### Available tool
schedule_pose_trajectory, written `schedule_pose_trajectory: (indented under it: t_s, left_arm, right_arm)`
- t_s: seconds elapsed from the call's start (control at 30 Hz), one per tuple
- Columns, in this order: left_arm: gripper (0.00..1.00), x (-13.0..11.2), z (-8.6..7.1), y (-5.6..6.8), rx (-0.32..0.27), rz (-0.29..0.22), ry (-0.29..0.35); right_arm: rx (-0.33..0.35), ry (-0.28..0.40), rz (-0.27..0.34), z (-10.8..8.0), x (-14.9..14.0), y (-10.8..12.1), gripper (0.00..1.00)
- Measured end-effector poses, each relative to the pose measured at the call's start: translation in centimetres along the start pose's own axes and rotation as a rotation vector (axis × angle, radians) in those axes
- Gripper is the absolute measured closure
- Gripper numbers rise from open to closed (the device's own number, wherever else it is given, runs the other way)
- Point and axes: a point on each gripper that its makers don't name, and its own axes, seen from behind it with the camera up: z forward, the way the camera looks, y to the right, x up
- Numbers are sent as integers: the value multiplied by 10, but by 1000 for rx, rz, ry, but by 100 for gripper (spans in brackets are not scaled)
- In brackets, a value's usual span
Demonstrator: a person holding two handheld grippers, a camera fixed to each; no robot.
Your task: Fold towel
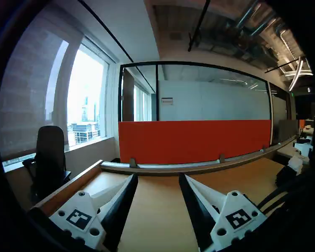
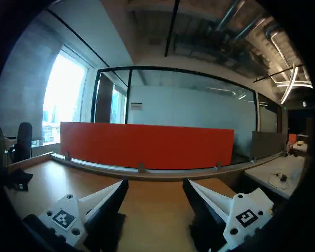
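Observation:
In the left gripper view my left gripper (image 1: 157, 178) is open, its white fingers with black pads held just above a bare wooden desk (image 1: 157, 214); nothing lies between them. In the right gripper view my right gripper (image 2: 155, 182) is open too, hovering over the same kind of wooden desk (image 2: 157, 218) with an empty gap between its fingers. I see no towel on the desk ahead of either gripper.
An orange divider panel (image 1: 195, 140) stands along the desk's far edge, also seen as the orange panel (image 2: 147, 145). A black office chair (image 1: 48, 161) sits left by the window. Black cables (image 1: 283, 195) lie at the right; a small dark object (image 2: 19, 178) rests at left.

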Motion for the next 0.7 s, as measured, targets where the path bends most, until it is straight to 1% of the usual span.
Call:
schedule_pose_trajectory:
  t_s: [0.2, 0.3, 0.5, 0.7]
  left_arm:
    - [29, 24, -4, -1, -4, 3, -2]
    - [29, 28, -6, -1, -8, 4, -9]
    - [29, 27, -8, 3, -25, 10, -37]
    - [29, 21, -9, 16, -78, 18, -77]
  right_arm:
    - [4, 2, 9, -4, 33, -3, 0]
    - [9, 4, 13, -4, 41, -5, 0]
    - [27, -4, 8, -6, 47, -11, 0]
    - [75, -23, -18, -5, 47, -22, 0]
